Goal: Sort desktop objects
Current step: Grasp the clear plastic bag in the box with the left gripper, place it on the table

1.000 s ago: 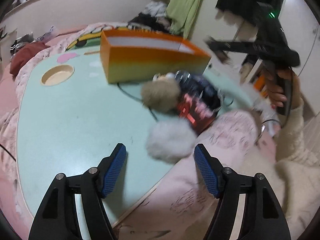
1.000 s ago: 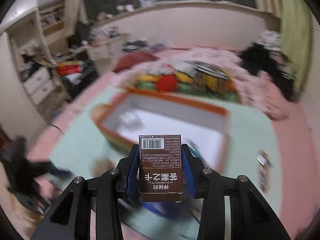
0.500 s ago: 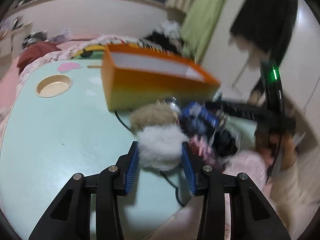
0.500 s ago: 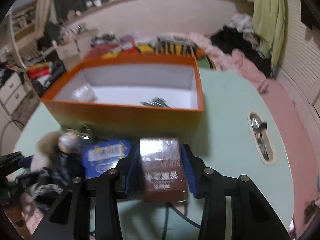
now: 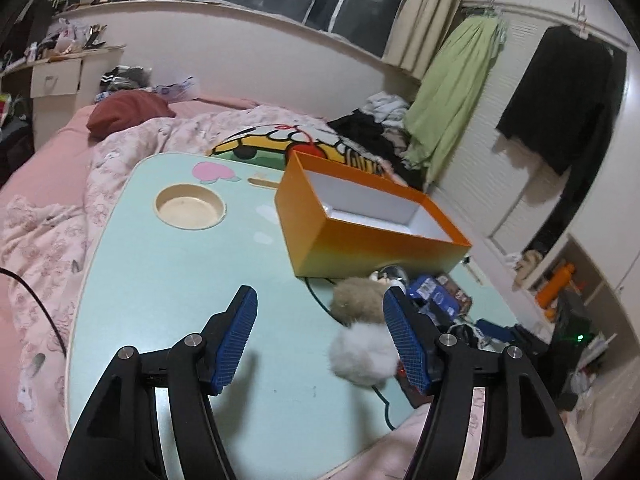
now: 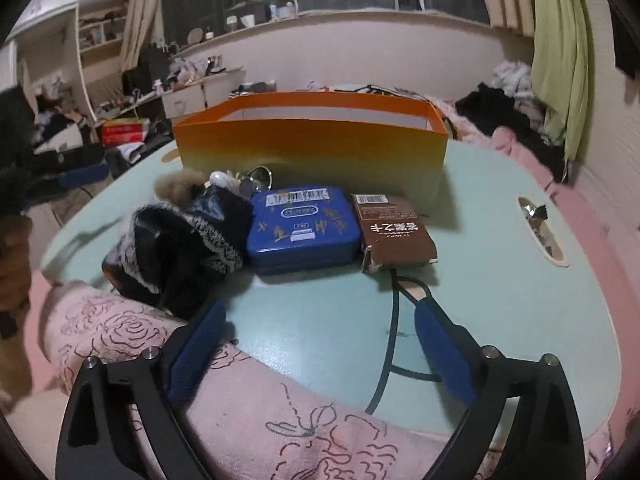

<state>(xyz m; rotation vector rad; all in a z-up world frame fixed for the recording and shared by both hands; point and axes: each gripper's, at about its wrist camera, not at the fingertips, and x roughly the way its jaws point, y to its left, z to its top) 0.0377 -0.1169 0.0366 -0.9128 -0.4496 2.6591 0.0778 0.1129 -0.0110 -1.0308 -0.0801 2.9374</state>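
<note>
We see the left gripper (image 5: 320,334) above the mint-green desk (image 5: 168,280), its jaws opening with nothing pressed between them; the white pompom (image 5: 360,356) lies just inside the right pad. Our right gripper (image 6: 320,344) has its jaws spreading wide, empty. The brown carton (image 6: 394,232) lies flat on the desk beside the blue tin (image 6: 302,228), both in front of the orange box (image 6: 312,144).

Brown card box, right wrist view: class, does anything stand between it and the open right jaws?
Nothing solid. The brown card box lies flat beyond the right gripper, whose jaws are opening; only a dark cable crosses the table between them.
</note>
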